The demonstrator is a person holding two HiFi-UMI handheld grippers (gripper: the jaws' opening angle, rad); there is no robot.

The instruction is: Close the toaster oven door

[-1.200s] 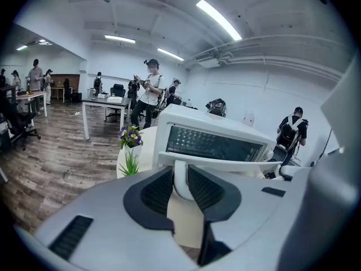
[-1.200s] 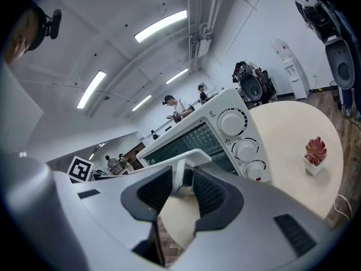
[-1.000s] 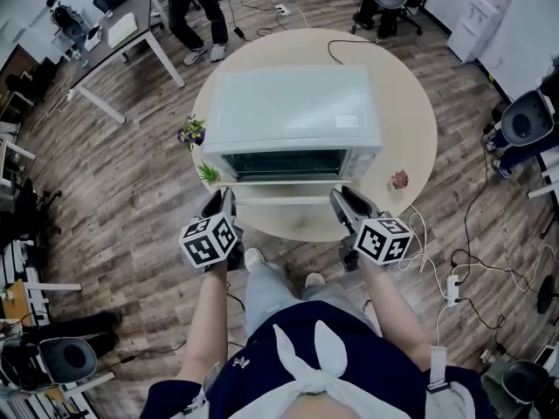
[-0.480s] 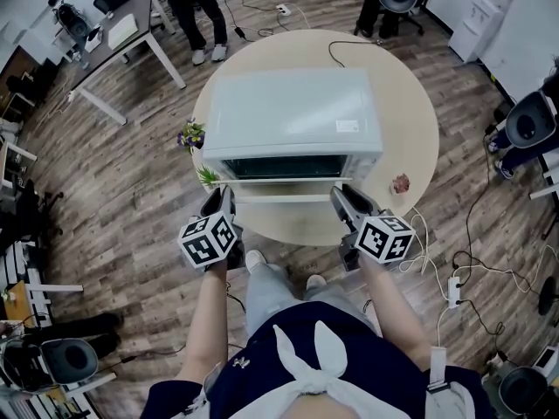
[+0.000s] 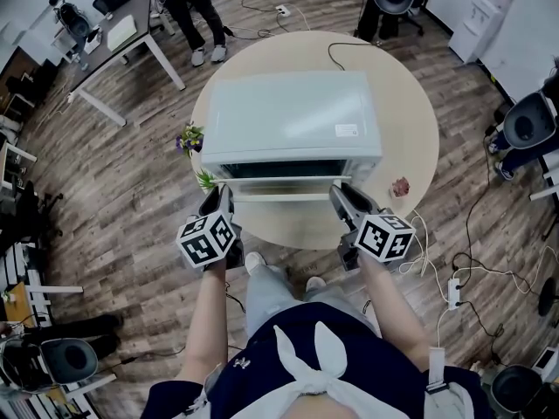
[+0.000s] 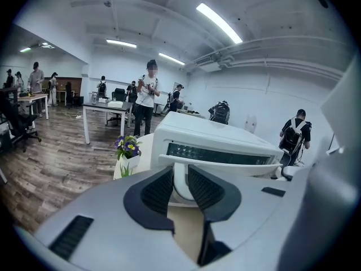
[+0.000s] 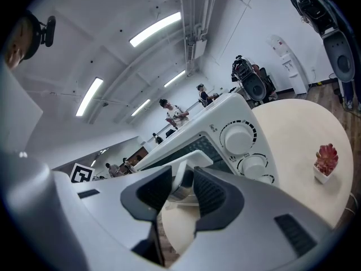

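A white toaster oven (image 5: 293, 116) stands on a round beige table (image 5: 410, 129), its door partly raised toward the front. The door's long white handle (image 5: 284, 197) runs between my two grippers. My left gripper (image 5: 223, 201) is shut on the handle's left end, whose white post (image 6: 179, 179) sits between the dark pads. My right gripper (image 5: 342, 201) is shut on the handle's right end (image 7: 194, 161), beside the oven's knobs (image 7: 238, 137). In the gripper views, the left gripper (image 6: 180, 188) and the right gripper (image 7: 183, 191) both point at the oven front.
A pot of purple flowers (image 5: 190, 138) and a small green plant (image 5: 207, 180) stand at the table's left edge, and a small red plant (image 5: 400, 182) at its right. A black cable (image 5: 336, 51) leaves the oven's back. A desk (image 5: 122, 33), office chairs and people surround the table.
The dark strip of the oven's front looks narrower, so the door has tilted up a little. Both grippers stay nearly where they were, still on the handle.
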